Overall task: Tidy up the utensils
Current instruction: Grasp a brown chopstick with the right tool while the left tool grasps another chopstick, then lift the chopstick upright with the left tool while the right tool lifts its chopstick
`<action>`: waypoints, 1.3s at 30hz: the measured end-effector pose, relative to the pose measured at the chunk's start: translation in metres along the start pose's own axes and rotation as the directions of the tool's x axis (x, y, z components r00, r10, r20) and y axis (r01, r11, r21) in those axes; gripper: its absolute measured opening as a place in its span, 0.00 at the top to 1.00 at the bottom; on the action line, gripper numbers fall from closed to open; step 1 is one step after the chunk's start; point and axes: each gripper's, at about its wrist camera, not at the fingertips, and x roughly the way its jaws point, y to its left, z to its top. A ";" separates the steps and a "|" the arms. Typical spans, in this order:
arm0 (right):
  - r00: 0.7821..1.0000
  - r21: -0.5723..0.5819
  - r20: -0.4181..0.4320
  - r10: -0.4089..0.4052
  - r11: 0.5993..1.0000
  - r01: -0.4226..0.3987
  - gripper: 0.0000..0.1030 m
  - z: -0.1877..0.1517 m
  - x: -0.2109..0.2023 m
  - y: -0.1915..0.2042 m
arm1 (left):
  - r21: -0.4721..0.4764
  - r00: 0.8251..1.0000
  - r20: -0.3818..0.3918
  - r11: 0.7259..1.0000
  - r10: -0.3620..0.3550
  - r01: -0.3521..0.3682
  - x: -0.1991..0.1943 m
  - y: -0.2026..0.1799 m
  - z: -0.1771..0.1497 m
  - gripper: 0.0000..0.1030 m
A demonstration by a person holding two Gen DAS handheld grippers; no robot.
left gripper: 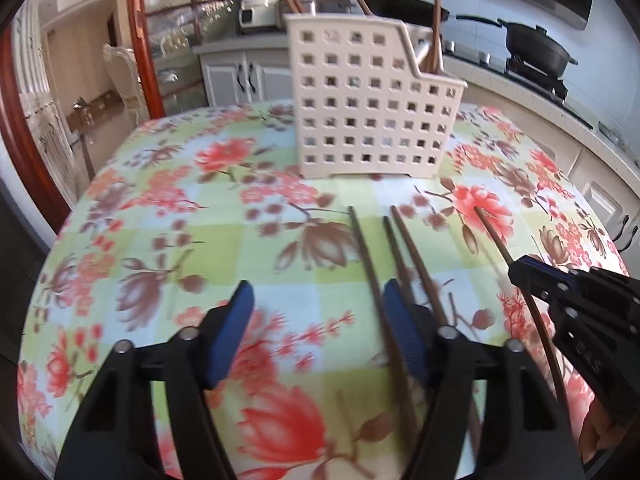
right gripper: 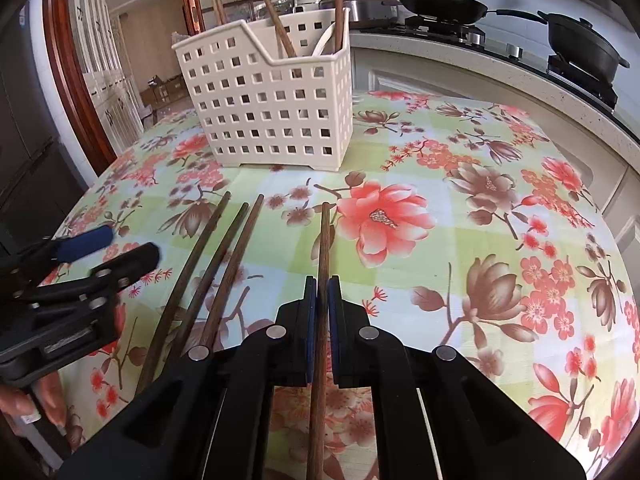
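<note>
Your right tool (right gripper: 322, 280) pinches one chopstick (right gripper: 325, 236) mid-surface; left tool (left gripper: 316, 312) gapes half-wide, empty, over three more (left gripper: 390, 256). Thin grip: it could swivel and miss the basket (right gripper: 272, 108).

Cream basket (right gripper: 276, 104), pierced with a grid of square holes, far on the table. Tablecloth (right gripper: 460, 208) checked in pale green, white and light blue, strewn with coral-red and brown flowers. Dark brown chopsticks (right gripper: 224, 256) near left; a redder brown chopstick (right gripper: 324, 248) to their right. Black grippers (right gripper: 322, 292) with blue pads (left gripper: 240, 332). Black pans (right gripper: 440, 0) far right. Red-brown door frame (right gripper: 76, 80) far left.
</note>
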 end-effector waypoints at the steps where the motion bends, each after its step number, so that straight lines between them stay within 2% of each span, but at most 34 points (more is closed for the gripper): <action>1: 1.000 0.003 0.003 0.005 1.000 -0.005 0.94 0.000 -0.001 -0.002 | 0.007 1.000 -0.008 1.000 0.001 -0.001 0.004 -0.004 0.001 0.46; 4: 1.000 0.018 0.014 0.020 1.000 -0.020 0.94 -0.001 -0.005 -0.009 | 0.015 1.000 -0.029 1.000 0.005 -0.004 0.014 -0.012 0.004 0.58; 7: 0.999 0.031 0.021 0.034 0.999 -0.035 0.94 -0.002 -0.007 -0.015 | 0.015 0.999 -0.035 1.000 0.015 -0.015 0.020 -0.016 0.005 0.59; 10: 0.999 0.033 0.024 0.047 0.998 -0.048 0.94 -0.003 -0.008 -0.016 | 0.006 0.999 -0.050 1.000 0.008 -0.008 0.025 -0.016 0.006 0.65; 11: 0.998 0.033 0.023 0.052 0.998 -0.052 0.94 -0.004 -0.008 -0.016 | 0.009 0.998 -0.056 1.000 0.006 -0.006 0.027 -0.017 0.006 0.69; 21: 0.998 0.048 0.011 0.059 0.997 -0.059 0.94 -0.007 -0.004 -0.019 | 0.031 0.998 -0.059 1.000 -0.001 0.003 0.028 -0.019 0.007 0.76; 24: 0.999 0.046 0.007 0.051 0.998 -0.052 0.94 -0.007 -0.003 -0.020 | 0.045 0.998 -0.055 0.999 0.000 0.002 0.030 -0.020 0.008 0.91; 31: 0.999 0.042 0.007 0.041 0.998 -0.041 0.94 -0.007 -0.004 -0.018 | 0.022 0.999 -0.043 0.999 -0.024 0.025 0.030 -0.013 0.007 0.94; 39: 0.998 0.039 0.036 0.047 0.998 -0.048 0.94 -0.003 -0.010 -0.016 | -0.018 0.999 0.041 0.999 -0.033 0.033 -0.002 0.000 0.014 0.94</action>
